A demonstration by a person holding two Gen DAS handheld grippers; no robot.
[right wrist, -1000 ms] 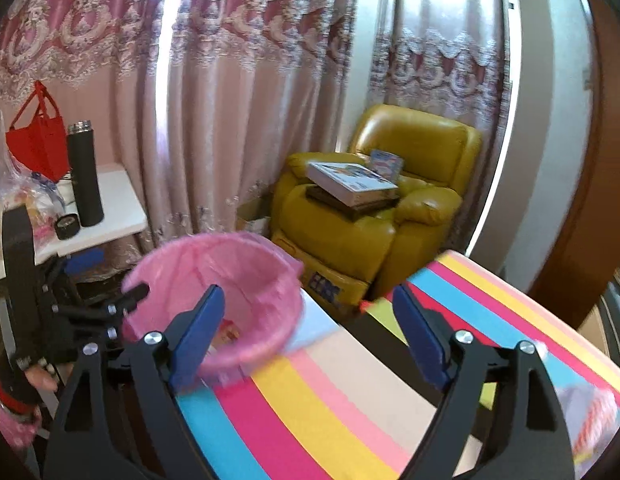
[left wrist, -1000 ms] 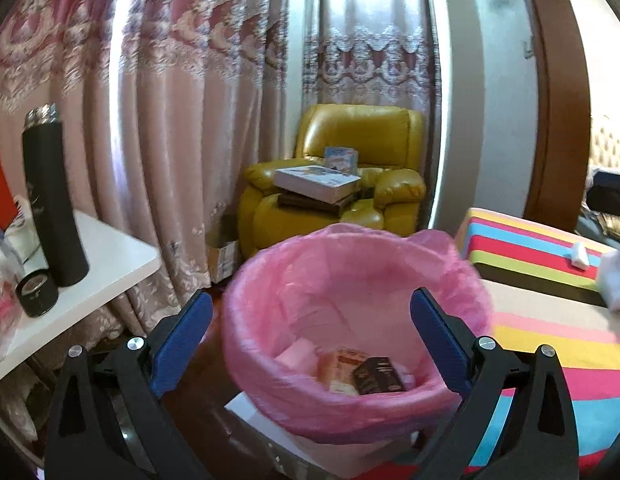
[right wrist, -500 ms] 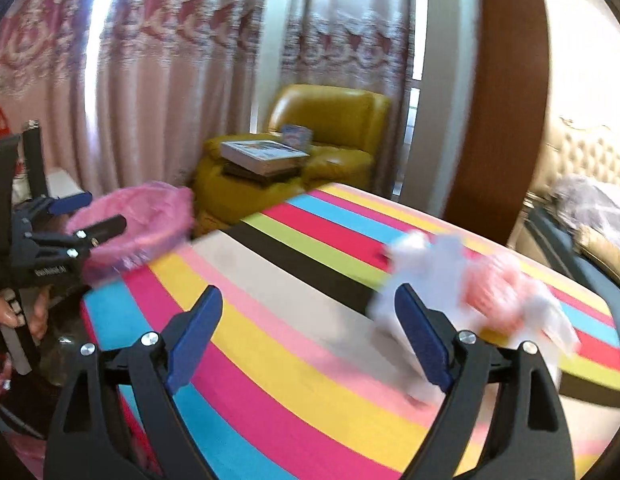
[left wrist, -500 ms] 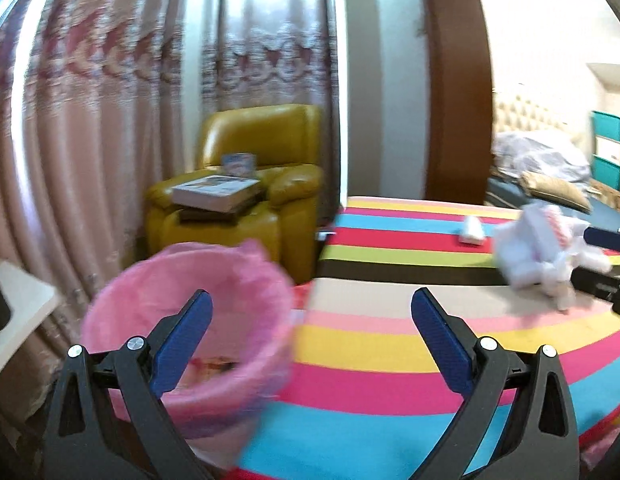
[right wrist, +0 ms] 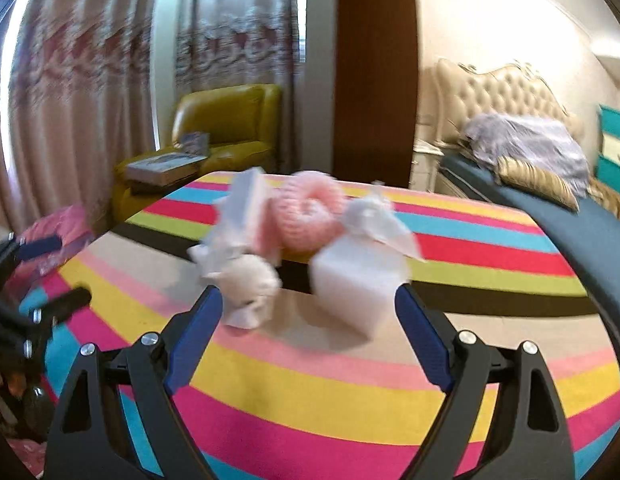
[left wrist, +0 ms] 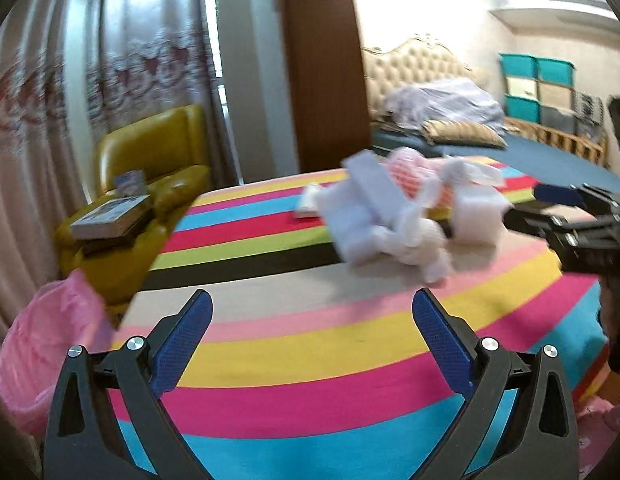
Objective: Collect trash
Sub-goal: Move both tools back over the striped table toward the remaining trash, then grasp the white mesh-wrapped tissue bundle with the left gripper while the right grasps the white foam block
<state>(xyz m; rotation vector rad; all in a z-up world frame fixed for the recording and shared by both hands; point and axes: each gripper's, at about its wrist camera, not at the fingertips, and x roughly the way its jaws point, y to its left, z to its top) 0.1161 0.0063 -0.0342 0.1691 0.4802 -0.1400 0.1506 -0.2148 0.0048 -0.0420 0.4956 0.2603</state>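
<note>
A heap of trash lies on the striped tabletop (right wrist: 310, 400): a crumpled white ball (right wrist: 249, 284), a white foam block (right wrist: 358, 280), a pink foam net (right wrist: 310, 212) and a flat white foam piece (right wrist: 245, 200). My right gripper (right wrist: 308, 300) is open, its blue pads on either side of the ball and block, just short of them. My left gripper (left wrist: 312, 308) is open and empty over the table, well short of the heap (left wrist: 390, 216). The right gripper (left wrist: 550, 210) enters from the right in the left wrist view. The pink-lined bin (left wrist: 41, 352) stands off the table's left end.
A yellow armchair (right wrist: 229, 128) with books stands behind the table by the curtains. A wooden post (left wrist: 326, 60) rises behind the table. A bed (right wrist: 530, 152) with a tufted headboard and teal storage boxes (left wrist: 534, 84) are to the right. The left gripper (right wrist: 57, 272) shows at the right wrist view's left edge.
Both views have swung from the pink bin to the right, over the striped table. The trash heap has come much closer to the right gripper. Both grippers stay open.
</note>
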